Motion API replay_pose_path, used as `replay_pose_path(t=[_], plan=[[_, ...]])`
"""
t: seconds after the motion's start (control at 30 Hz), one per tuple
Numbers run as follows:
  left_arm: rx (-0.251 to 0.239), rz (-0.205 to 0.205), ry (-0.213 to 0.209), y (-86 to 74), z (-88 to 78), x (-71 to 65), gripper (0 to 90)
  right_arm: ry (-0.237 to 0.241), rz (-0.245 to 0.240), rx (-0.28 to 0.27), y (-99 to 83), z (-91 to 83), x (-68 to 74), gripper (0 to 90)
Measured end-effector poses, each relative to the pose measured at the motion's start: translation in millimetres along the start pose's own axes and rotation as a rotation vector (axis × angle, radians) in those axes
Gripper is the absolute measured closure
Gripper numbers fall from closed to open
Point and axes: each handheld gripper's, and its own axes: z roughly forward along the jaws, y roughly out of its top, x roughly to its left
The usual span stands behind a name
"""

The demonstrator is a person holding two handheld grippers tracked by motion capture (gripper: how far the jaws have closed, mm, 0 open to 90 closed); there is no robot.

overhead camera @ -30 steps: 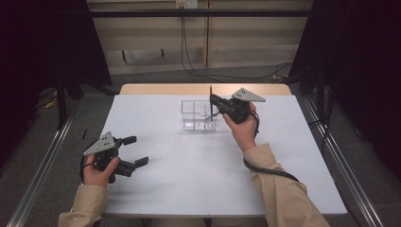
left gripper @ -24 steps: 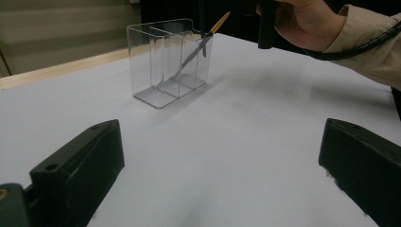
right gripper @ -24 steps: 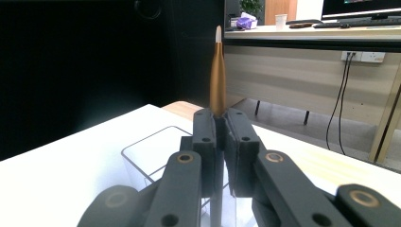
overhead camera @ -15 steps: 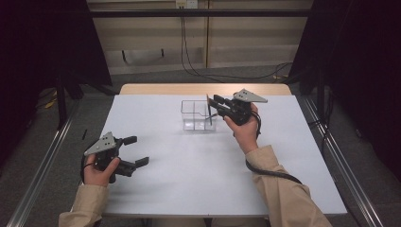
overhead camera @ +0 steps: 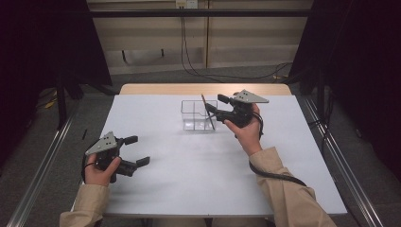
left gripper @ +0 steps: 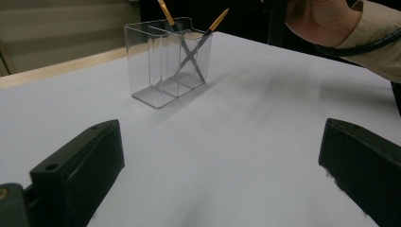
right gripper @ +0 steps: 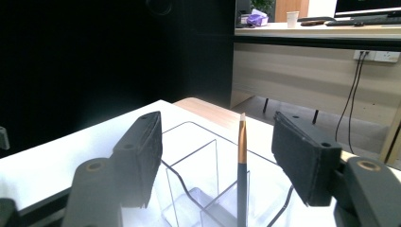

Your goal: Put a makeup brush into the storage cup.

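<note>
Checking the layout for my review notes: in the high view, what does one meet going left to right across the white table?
Left claw, open, near the table's left edge → clear divided holder → brush leaning in the holder → right claw, open beside the brush.

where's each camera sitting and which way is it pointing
High view: above the person's side, looking forward and down at the table; both forearms, left gripper and right gripper.
Left gripper view: low over the table, facing the clear holder; its two black jaws.
Right gripper view: just above the holder, facing the brush between its open jaws.
All share the holder.
</note>
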Motion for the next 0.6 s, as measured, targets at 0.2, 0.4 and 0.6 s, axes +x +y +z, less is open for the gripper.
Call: replay_pose_path(t=[0.2, 0.4, 0.6], plan=[[-0.002, -0.002, 0.001, 0.1, 0.2, -0.8, 0.9, -0.005, 0.010, 0.003, 0.2, -4.5, -2.5, 26.2], [-0.001, -0.002, 0.009, 0.3, 0.5, -1.6, 0.9, 0.005, 0.011, 0.001, 0.7, -9.3, -2.9, 24.0], [-0.001, -0.002, 0.008, -0.7, -0.7, -0.6, 0.9, 0.018, -0.001, 0.007, -1.3, -11.0, -0.8, 20.8]])
